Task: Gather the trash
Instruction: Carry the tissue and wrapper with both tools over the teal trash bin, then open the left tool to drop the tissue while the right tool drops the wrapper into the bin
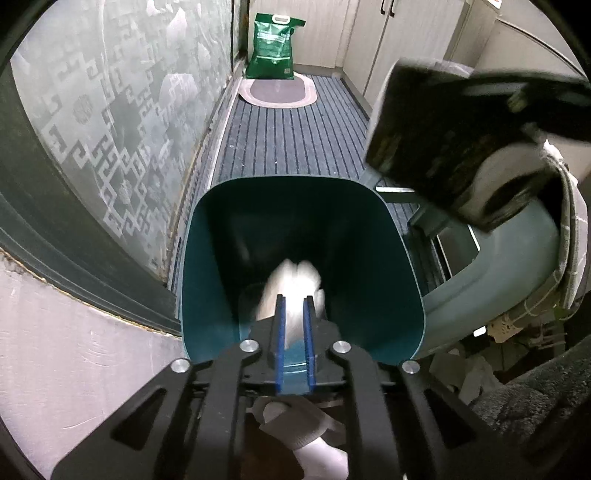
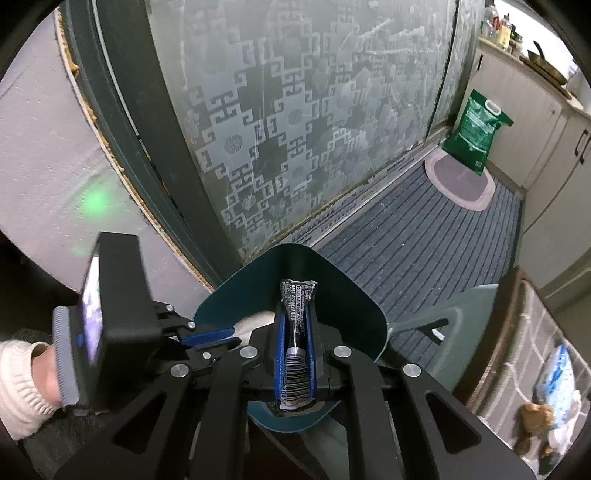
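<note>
Left wrist view: the left gripper [image 1: 294,301] points down into a teal bin [image 1: 207,280], its blue jaws set narrowly apart with a blurred white crumpled paper [image 1: 291,284] between and just beyond their tips; I cannot tell whether they pinch it or have let it go.
Right wrist view: the right gripper [image 2: 294,308] has its jaws clenched on a wrapper [image 2: 297,314] above the same teal bin [image 2: 354,306].
Wrapper look: long, narrow and crinkled, dark with small white print, a silvery band lower down and a white barcode panel at the near end; its far end flares and sticks out past the jaw tips.
Wrapper place: held lengthwise between the blue pads, over the bin's open mouth, not touching the bin walls as far as can be seen.
White paper look: soft, pale, smeared by motion; in the right wrist view a bit of it [image 2: 255,319] shows beside the left gripper [image 2: 221,338], inside the bin.
Bin: smooth teal walls, dark inside, standing on a striped floor mat [image 1: 288,140].
Beside the bin: a grey plastic piece [image 1: 491,291] lies at its right.
Background: a frosted patterned glass door [image 2: 295,129], a green bag [image 1: 275,46] on an oval rug [image 1: 279,92], pale cabinets [image 1: 402,33].
</note>
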Tool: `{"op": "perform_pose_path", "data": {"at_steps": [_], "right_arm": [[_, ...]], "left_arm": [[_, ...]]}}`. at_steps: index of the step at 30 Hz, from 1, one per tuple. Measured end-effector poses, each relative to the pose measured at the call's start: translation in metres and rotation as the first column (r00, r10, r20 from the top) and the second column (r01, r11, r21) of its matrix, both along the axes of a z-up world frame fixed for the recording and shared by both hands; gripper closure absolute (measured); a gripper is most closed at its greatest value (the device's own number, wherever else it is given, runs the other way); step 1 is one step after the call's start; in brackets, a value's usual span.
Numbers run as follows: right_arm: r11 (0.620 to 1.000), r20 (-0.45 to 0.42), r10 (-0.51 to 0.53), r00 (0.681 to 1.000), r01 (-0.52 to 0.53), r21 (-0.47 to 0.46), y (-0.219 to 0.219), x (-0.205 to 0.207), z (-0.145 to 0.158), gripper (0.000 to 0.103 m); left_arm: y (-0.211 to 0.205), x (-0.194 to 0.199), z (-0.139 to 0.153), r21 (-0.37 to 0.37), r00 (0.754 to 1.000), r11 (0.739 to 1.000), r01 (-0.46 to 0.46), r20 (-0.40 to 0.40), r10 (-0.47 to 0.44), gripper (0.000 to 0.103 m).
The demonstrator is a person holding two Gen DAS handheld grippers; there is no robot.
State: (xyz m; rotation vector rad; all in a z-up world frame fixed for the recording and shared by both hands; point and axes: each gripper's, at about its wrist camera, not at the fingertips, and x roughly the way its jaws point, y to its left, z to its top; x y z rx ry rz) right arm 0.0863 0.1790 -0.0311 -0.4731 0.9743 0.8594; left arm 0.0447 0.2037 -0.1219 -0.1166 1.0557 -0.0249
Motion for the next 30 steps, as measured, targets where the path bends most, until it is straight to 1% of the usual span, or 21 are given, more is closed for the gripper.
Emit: {"op": "perform_pose_path", "data": {"at_steps": [2, 7, 10, 15, 19, 22, 25, 30], "right_arm": [[1.0, -0.018, -0.01, 1.0, 0.01, -0.003, 0.002, 0.003, -0.008, 0.094], [0.999, -0.044, -0.033, 0.999, 0.031, -0.026, 0.005, 0.009, -0.027, 0.094], [0.999, -0.054, -0.039, 0.998, 0.037, -0.038, 0.007, 0.011, -0.036, 0.094], [0.997, -0.07, -0.045, 0.997, 0.041, -0.058, 0.012, 0.012, -0.053, 0.094], [0.996, -0.088, -0.048, 0.995, 0.041, -0.073, 0.014, 0.014, -0.065, 0.094], [0.995, -0.101, -0.046, 0.994, 0.037, -0.093, 0.019, 0.013, -0.075, 0.093], [0.993, -0.11, -0.039, 0.993, 0.026, -0.117, 0.021, 0.011, -0.085, 0.093], [0.987, -0.099, -0.025, 0.995, 0.009, -0.158, 0.025, 0.007, -0.1, 0.092]], "left_arm": [[0.0, -0.002, 0.004, 0.008, 1.0, 1.0, -0.003, 0.015, 0.003, 0.073], [0.003, -0.009, 0.02, 0.025, 0.999, 1.0, -0.011, 0.053, 0.009, 0.073], [0.004, -0.016, 0.034, 0.026, 0.996, 0.999, -0.026, 0.089, 0.023, 0.073], [0.003, -0.031, 0.064, 0.028, 0.984, 0.999, -0.043, 0.172, 0.037, 0.073], [0.002, -0.044, 0.091, 0.032, 0.971, 0.997, -0.065, 0.233, 0.055, 0.075], [-0.002, -0.055, 0.116, 0.017, 0.955, 0.997, -0.074, 0.291, 0.066, 0.077], [-0.006, -0.063, 0.135, 0.014, 0.94, 0.996, -0.084, 0.332, 0.074, 0.077], [-0.013, -0.07, 0.159, -0.001, 0.917, 0.996, -0.09, 0.389, 0.083, 0.077]]}}
